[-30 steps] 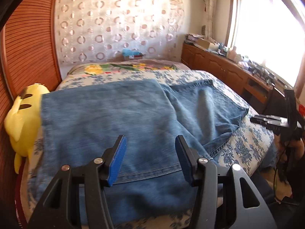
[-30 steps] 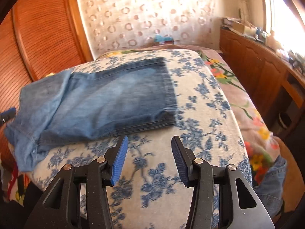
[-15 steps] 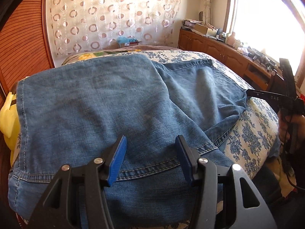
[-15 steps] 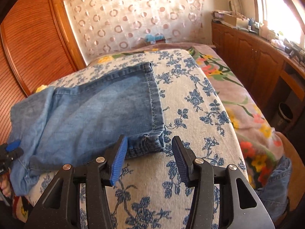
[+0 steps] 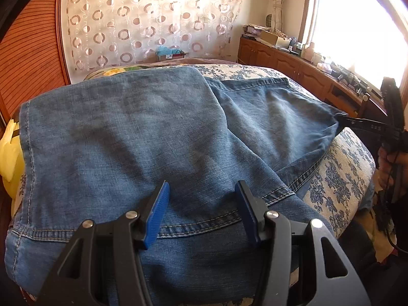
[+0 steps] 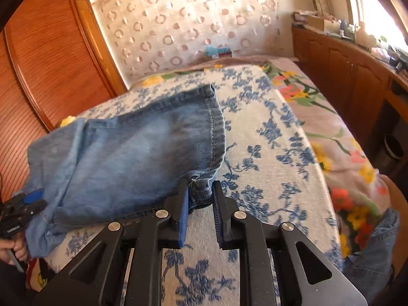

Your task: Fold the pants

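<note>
Blue jeans (image 5: 153, 132) lie spread across the bed, waist end near me, one leg reaching right. Open and with nothing between its blue pads, my left gripper (image 5: 202, 204) hovers just over the waistband seam. It also shows at the left edge of the right wrist view as the left gripper (image 6: 28, 201), beside the bunched waist. My right gripper (image 6: 200, 186) is closing its jaws on the near corner of the leg hem (image 6: 216, 127), with the denim pinched between the pads. In the left wrist view the right gripper (image 5: 357, 122) meets that leg's end at the right.
The floral bedspread (image 6: 267, 153) covers the mattress. A yellow plush toy (image 5: 10, 158) sits at the bed's left edge by a wooden wardrobe (image 6: 51, 51). Wood cabinets (image 5: 293, 63) run under the window. More denim (image 6: 374, 255) hangs off the lower right.
My right gripper came up to the leg hem corner and narrowed its jaws onto it. The left gripper sank closer to the waistband and stayed open.
</note>
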A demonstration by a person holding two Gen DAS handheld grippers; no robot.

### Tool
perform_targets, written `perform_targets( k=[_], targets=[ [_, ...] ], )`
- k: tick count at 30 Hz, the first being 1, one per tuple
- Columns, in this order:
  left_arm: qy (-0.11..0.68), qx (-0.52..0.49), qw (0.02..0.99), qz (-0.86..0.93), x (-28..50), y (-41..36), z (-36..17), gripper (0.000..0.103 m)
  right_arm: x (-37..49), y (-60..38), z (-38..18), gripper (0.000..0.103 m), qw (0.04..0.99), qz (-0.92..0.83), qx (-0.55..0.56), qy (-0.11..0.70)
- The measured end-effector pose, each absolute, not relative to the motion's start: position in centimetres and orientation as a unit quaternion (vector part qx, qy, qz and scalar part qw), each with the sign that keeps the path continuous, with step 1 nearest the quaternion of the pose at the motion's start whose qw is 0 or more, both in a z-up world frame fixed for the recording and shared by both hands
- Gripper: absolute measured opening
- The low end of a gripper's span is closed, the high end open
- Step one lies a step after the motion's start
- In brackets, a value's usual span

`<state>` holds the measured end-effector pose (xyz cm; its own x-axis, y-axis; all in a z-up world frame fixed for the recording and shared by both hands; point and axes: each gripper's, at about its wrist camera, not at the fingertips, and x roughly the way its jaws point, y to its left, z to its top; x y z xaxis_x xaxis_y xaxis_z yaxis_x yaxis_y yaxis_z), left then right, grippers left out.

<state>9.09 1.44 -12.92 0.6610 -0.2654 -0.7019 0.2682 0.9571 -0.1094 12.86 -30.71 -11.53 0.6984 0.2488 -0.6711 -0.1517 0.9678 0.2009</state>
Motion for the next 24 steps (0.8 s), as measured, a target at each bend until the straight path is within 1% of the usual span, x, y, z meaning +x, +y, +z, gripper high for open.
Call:
perform_targets(
  k=[8, 14, 17, 18, 21, 24],
  targets=[
    [0.385, 0.0, 0.911, -0.149, 9.1, 1.7, -12.9, 0.053, 8.8, -32.1, -8.9, 0.013, 0.93, 0.108, 0.064, 0.344],
    [0.385, 0.002, 0.911, -0.148, 9.0, 1.7, -12.8, 0.053, 8.7, -32.3, -10.9, 0.014, 0.921, 0.101, 0.066, 0.371],
    [0.388, -0.001, 0.91, -0.145, 9.1, 1.6, -12.4, 0.053, 8.9, -32.5, -12.0, 0.019, 0.915, 0.09, 0.07, 0.387],
    [0.386, -0.002, 0.91, -0.147, 9.1, 1.4, -12.0, 0.053, 8.8, -32.6, -12.0, 0.024, 0.915, 0.091, 0.07, 0.387],
    [0.374, 0.008, 0.914, -0.155, 9.2, 1.2, -10.7, 0.053, 8.4, -32.9, -11.4, 0.032, 0.919, 0.086, 0.073, 0.377],
    [0.363, 0.02, 0.917, -0.163, 10.1, 0.6, -9.2, 0.053, 8.0, -32.9, -10.6, 0.037, 0.926, 0.078, 0.069, 0.364]
  ],
)
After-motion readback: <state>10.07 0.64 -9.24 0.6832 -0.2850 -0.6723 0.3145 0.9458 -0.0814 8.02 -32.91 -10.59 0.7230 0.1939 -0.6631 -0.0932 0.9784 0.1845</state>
